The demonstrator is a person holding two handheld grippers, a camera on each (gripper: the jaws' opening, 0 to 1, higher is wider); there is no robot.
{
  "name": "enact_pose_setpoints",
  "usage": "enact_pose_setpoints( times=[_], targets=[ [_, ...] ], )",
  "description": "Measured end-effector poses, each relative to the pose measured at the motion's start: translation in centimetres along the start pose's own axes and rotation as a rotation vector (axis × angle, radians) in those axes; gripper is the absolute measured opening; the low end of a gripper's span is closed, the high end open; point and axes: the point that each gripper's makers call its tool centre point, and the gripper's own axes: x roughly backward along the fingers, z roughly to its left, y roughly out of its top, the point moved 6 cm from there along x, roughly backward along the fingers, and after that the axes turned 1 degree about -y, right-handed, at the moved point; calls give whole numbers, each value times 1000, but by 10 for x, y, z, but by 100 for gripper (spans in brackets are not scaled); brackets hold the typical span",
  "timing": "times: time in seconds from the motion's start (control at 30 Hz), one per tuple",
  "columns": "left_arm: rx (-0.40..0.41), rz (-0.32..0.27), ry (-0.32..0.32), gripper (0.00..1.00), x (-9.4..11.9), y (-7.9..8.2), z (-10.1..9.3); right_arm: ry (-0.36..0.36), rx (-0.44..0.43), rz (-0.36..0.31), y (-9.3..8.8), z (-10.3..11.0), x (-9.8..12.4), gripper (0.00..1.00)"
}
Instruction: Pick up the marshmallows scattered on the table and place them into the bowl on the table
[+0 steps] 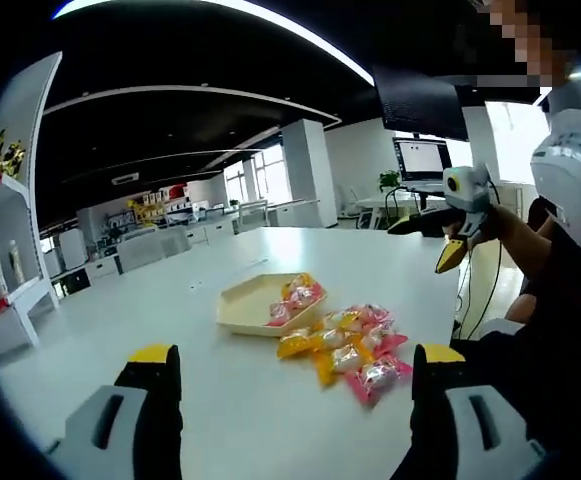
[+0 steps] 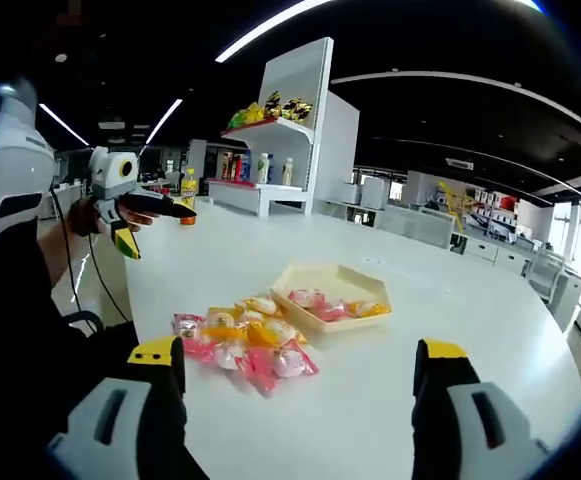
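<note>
Yellow-tipped jaws of the left gripper stood spread wide and held nothing, well short of the marshmallows, a heap of pink and yellow wrapped pieces near the desk's edge by the person. Just beyond the heap, touching it, sat the bowl, a shallow cream dish already holding a few pieces. Opposite, the right gripper was likewise parted and empty above the desk's white top. Shelving with bottles stood behind. Individual wrappers were too small to count.
</note>
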Motion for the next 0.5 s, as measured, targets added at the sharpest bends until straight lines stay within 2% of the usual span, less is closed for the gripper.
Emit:
enact_pose_setpoints(
  times=[0.23, 0.5],
  targets=[
    [-38, 36, 46, 95, 0, -5, 4, 13, -4, 6, -2, 3, -7, 92],
    [-23, 16, 27, 95, 0, -2, 1, 34, -11, 19, -7, 8, -21, 92]
  ],
)
